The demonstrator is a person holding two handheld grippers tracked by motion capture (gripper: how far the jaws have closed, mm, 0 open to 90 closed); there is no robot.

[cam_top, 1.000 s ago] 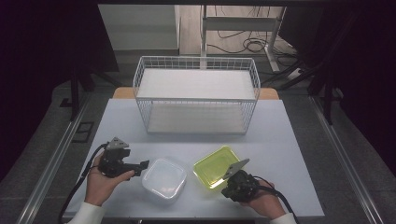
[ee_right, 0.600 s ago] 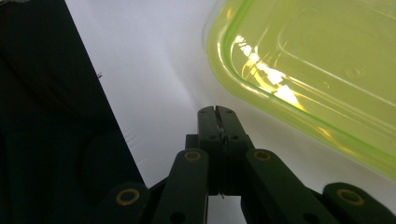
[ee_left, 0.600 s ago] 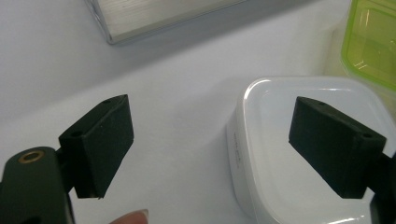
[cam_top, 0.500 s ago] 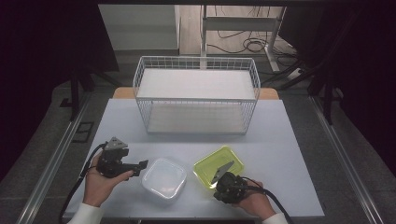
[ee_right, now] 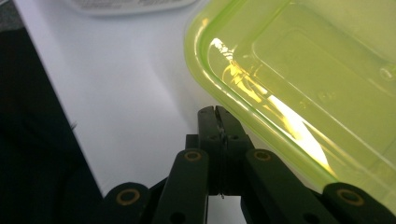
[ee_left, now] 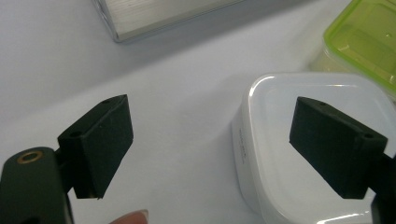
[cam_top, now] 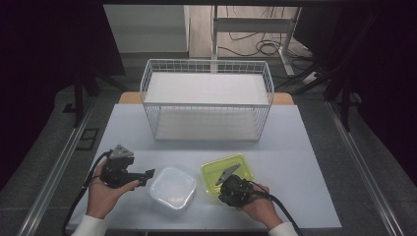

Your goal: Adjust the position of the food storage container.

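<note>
the high view shows a white table [cam_top: 295, 147] with a wire basket [cam_top: 206, 101] at its far side and two containers near the front edge: a white lidded box [cam_top: 173, 187] and, just beside it to the right, a green lidded box [cam_top: 231, 173]. the left gripper [cam_top: 147, 175] rests in a hand just left of the white box, jaws pointing at it. the right gripper [cam_top: 227, 173] lies over the green box's near left corner. the left gripper view shows its jaws spread wide, the white lidded box [ee_left: 299, 158] lying ahead between them, untouched. the right gripper view shows the jaws [ee_right: 218, 122] pressed together on nothing, their tips right at the edge of the green lidded box [ee_right: 322, 79]; whether they touch it cannot be told.
</note>
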